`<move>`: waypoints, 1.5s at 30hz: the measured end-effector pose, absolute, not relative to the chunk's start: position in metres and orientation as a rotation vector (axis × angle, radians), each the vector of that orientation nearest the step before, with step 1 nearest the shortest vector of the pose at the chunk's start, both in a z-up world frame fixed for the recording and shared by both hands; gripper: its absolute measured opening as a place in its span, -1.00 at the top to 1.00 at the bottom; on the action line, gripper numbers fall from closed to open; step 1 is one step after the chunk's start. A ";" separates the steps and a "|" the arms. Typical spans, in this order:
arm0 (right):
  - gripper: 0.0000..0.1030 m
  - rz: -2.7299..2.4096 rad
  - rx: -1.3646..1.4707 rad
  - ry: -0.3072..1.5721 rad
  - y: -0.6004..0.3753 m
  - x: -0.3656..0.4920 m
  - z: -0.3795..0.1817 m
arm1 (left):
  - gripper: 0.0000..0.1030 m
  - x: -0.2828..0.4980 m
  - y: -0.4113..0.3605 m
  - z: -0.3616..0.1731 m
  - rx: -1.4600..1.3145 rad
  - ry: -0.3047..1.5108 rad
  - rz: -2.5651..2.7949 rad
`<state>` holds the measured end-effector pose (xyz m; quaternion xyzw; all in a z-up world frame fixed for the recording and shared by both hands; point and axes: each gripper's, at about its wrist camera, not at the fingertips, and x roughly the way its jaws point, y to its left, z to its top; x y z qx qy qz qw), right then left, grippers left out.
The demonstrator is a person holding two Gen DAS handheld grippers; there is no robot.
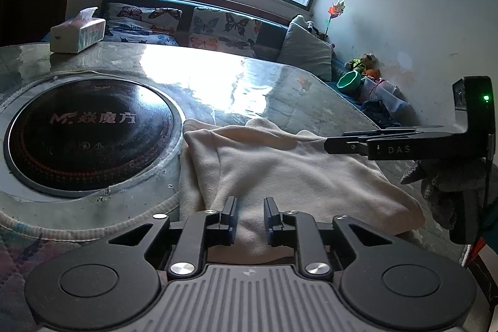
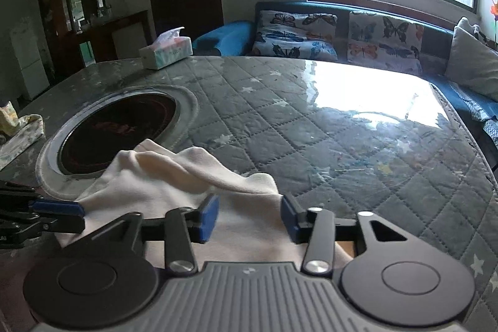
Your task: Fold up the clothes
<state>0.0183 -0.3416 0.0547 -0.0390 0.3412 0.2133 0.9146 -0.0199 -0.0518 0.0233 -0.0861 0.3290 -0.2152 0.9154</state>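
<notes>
Cloth [image 1: 280, 173], cream and partly folded, lies on the table [image 2: 342, 126] directly under and ahead of both grippers. My left gripper [image 1: 249, 217] stands narrowly parted over its near edge, gripping nothing. My right gripper [image 2: 249, 218] is parted wider, also empty. Its long axis appears to run away from me toward the round inset cooktop [image 1: 90, 133].

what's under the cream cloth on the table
The cream cloth lies on the quilted table cover, its far corner overlapping the round cooktop's rim. Anything beneath its folds is hidden.
</notes>
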 end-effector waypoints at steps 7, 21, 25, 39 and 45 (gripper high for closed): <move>-0.11 0.459 -0.080 0.664 -0.340 -0.006 0.063 | 0.55 -0.025 -0.050 0.026 -0.171 0.672 -0.435; -0.69 0.502 -0.079 0.538 -0.334 -0.062 0.083 | 0.18 -0.030 -0.045 0.030 -0.144 0.658 -0.393; -0.89 0.512 -0.081 0.524 -0.330 -0.070 0.086 | 0.11 -0.032 -0.039 0.030 -0.145 0.663 -0.370; -0.95 0.583 -0.180 0.538 -0.300 -0.083 0.080 | -0.61 -0.036 -0.016 0.035 -0.171 0.633 -0.297; -0.94 0.593 -0.214 0.555 -0.294 -0.090 0.071 | -0.86 -0.036 -0.017 0.035 -0.164 0.630 -0.294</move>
